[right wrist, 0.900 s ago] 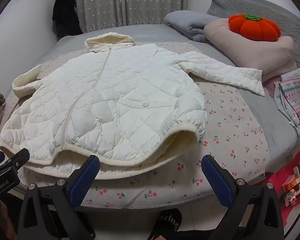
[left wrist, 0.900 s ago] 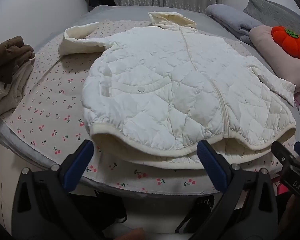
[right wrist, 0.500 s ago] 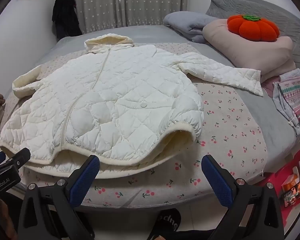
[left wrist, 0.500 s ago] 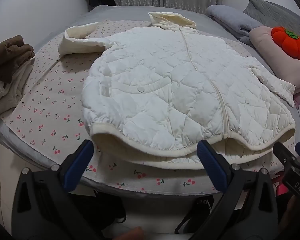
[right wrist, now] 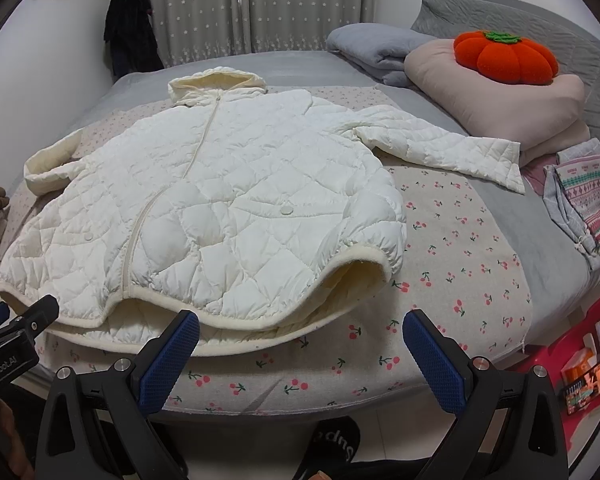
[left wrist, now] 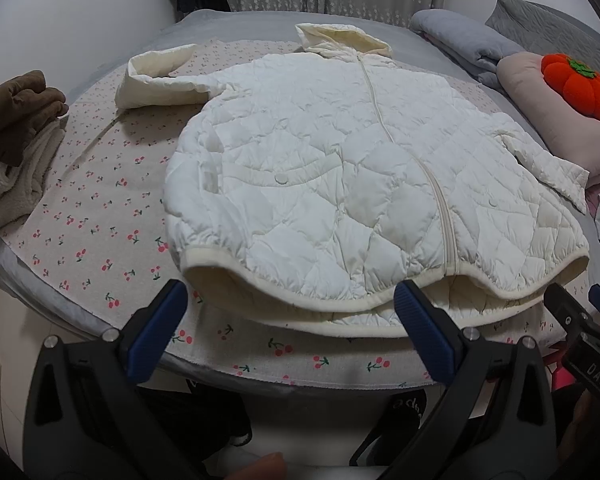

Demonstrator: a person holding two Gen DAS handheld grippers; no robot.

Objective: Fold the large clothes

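Observation:
A white quilted hooded jacket [left wrist: 340,184] lies front up and zipped on the cherry-print sheet [left wrist: 100,216], hood at the far end. It also shows in the right wrist view [right wrist: 220,208]. Its left sleeve [left wrist: 160,80] is bent back on itself; its right sleeve [right wrist: 440,148] stretches out toward the pillows. My left gripper [left wrist: 288,300] is open and empty just short of the hem. My right gripper [right wrist: 300,328] is open and empty at the hem's right part.
A pile of brown and beige clothes [left wrist: 12,140] lies at the left edge. A pink pillow [right wrist: 500,108] with an orange pumpkin cushion [right wrist: 504,56], a grey blanket [right wrist: 372,48] and patterned folded clothes [right wrist: 584,200] sit at the right. The bed edge runs just before the grippers.
Both grippers have eased slightly closer to the jacket's hem. The jacket has not moved.

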